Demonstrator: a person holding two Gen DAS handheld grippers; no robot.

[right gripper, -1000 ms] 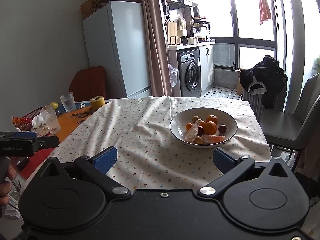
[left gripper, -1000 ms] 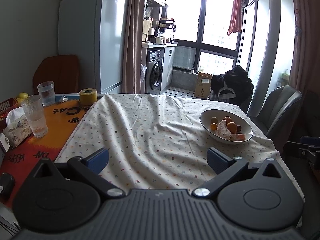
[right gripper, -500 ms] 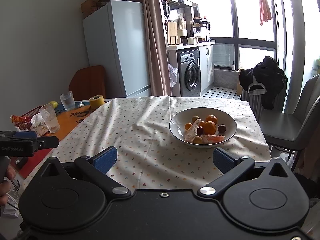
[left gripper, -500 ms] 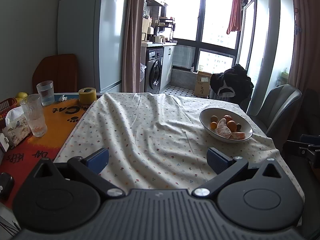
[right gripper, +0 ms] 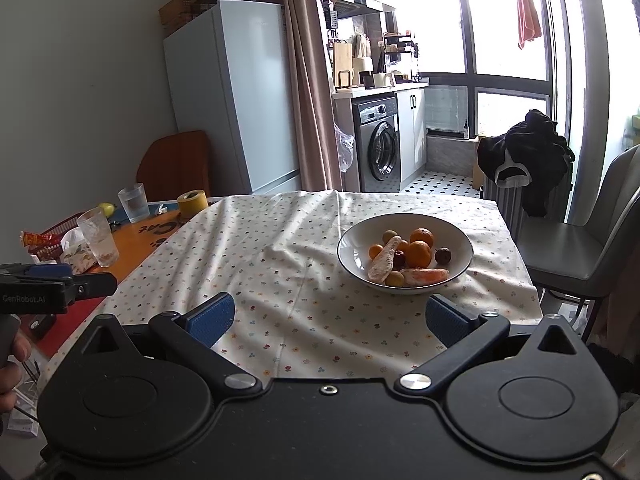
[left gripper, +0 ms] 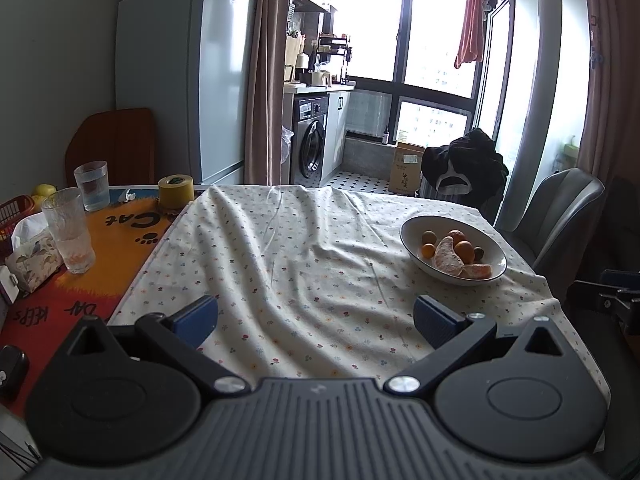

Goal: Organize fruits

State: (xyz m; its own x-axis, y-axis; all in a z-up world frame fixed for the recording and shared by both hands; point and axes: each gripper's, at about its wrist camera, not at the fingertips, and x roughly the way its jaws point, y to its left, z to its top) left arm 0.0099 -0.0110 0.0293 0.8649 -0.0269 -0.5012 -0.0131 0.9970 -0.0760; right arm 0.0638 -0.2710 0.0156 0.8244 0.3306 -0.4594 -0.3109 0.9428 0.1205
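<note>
A white bowl [right gripper: 460,238] [left gripper: 412,226] of fruit stands on the flowered tablecloth [right gripper: 280,248] toward the table's right side. It holds oranges [right gripper: 419,253], peeled citrus segments [right gripper: 383,261], small yellow-green fruits and a dark plum [right gripper: 443,255]. My right gripper [right gripper: 330,318] hangs open over the near table edge, just short of the bowl, nothing between its blue pads. My left gripper [left gripper: 316,316] is open too, above the cloth, with the bowl ahead to its right. Both are empty.
Two drinking glasses [left gripper: 74,230], a yellow tape roll [left gripper: 175,191], a tissue box [left gripper: 34,254] and a red basket sit on the orange mat at the left. A grey chair [right gripper: 592,248] stands right of the table. A hand holding the other gripper [right gripper: 48,286] shows at left.
Both views have shifted only slightly; the bowl sits a little lower and closer in each. The jaws have stayed open.
</note>
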